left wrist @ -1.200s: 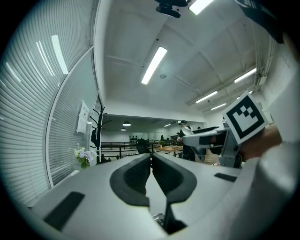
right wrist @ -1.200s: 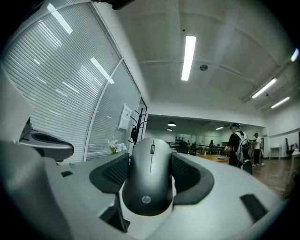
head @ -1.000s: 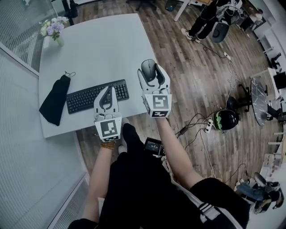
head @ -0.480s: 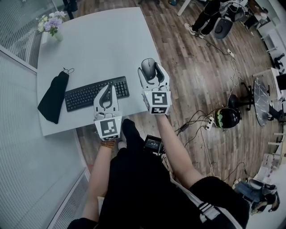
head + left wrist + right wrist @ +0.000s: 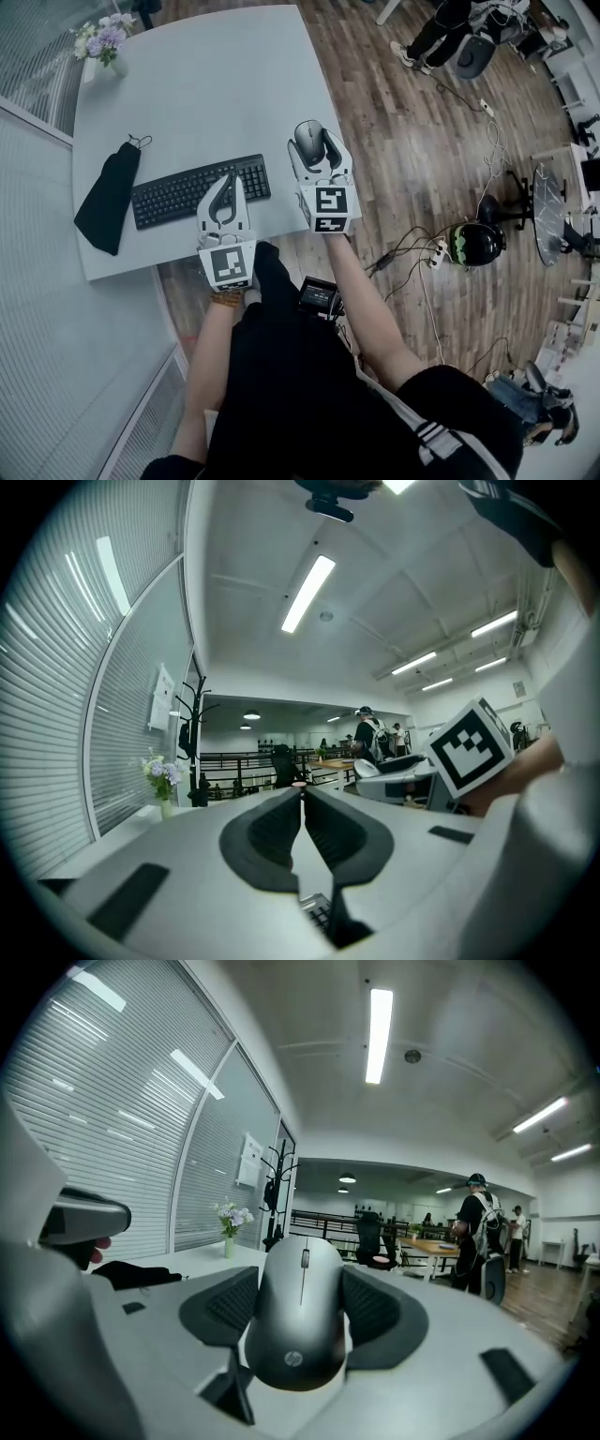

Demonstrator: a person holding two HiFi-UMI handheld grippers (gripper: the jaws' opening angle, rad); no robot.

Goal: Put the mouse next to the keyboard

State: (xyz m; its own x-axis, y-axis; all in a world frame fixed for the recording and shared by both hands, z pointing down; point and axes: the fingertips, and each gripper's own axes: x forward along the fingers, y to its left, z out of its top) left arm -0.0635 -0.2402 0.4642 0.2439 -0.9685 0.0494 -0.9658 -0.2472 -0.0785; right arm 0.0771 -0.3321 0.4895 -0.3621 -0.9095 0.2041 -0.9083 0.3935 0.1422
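Observation:
A grey mouse point(image 5: 308, 141) point(image 5: 298, 1314) sits between the jaws of my right gripper point(image 5: 314, 150) point(image 5: 302, 1309), which is shut on it at the sides. It hangs over the table's right edge, just right of the black keyboard point(image 5: 200, 190). My left gripper point(image 5: 223, 200) point(image 5: 302, 794) is shut with nothing in it, its tips over the keyboard's near right end. In the left gripper view a few keys of the keyboard point(image 5: 317, 913) show below the jaws.
The white table point(image 5: 206, 84) holds a black pouch point(image 5: 107, 197) at the left and a small vase of flowers point(image 5: 103, 44) at the far left corner. Wood floor, cables and office chairs lie to the right. People stand far off.
The view has drifted slightly; both grippers keep their places relative to the keyboard, and the mouse stays in the right gripper.

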